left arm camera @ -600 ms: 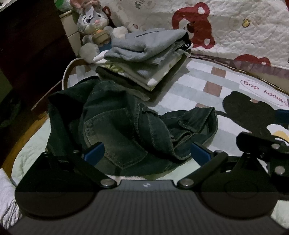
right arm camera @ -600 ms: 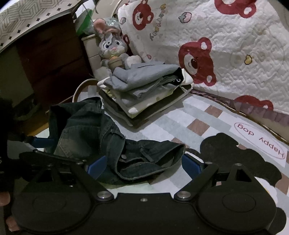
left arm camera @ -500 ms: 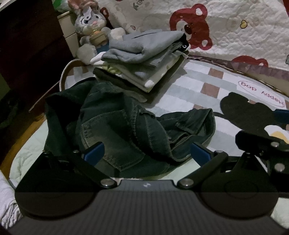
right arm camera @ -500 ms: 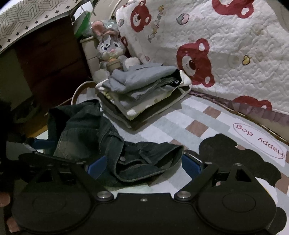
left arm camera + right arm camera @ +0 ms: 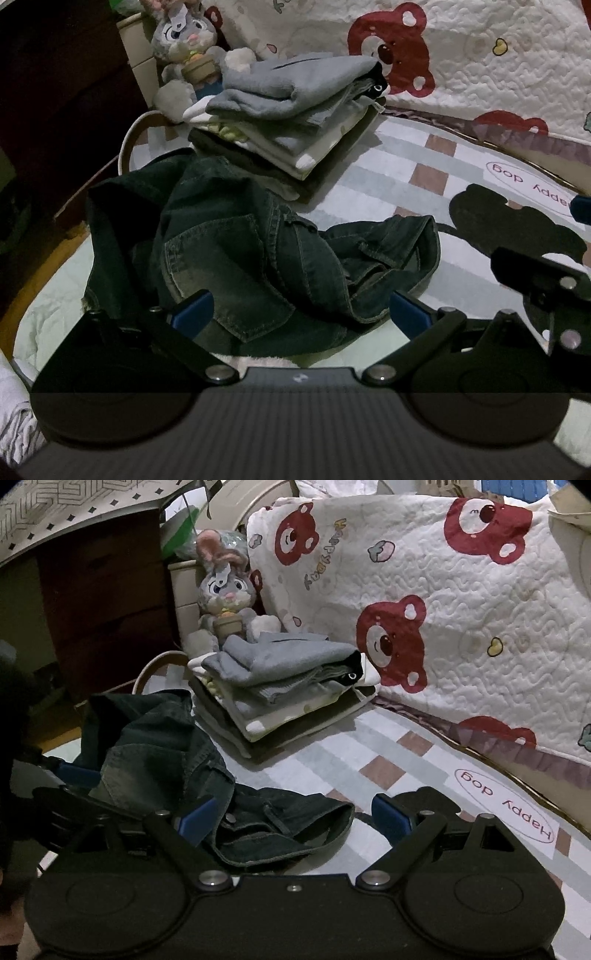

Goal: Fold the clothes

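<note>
We hold the left hand-held gripper (image 5: 301, 312) and right hand-held gripper (image 5: 293, 818) spread wide, gripping nothing, low over the crumpled dark jeans (image 5: 258, 251) on the bed (image 5: 388, 177), seemingly to seize them for folding, beside the folded stack (image 5: 280, 690).

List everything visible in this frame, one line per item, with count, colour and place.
jeans: one, dark denim, crumpled on the bed near both grippers
folded clothes stack: one pile, grey on top, pale below, behind the jeans
plush rabbit: one, grey and pink, behind the stack
bear quilt: one, white with red bears, along the far side
bed sheet: one, checked grey, white and brown
left gripper: one, black, blue pads, open
right gripper: one, black, blue pads, open
</note>
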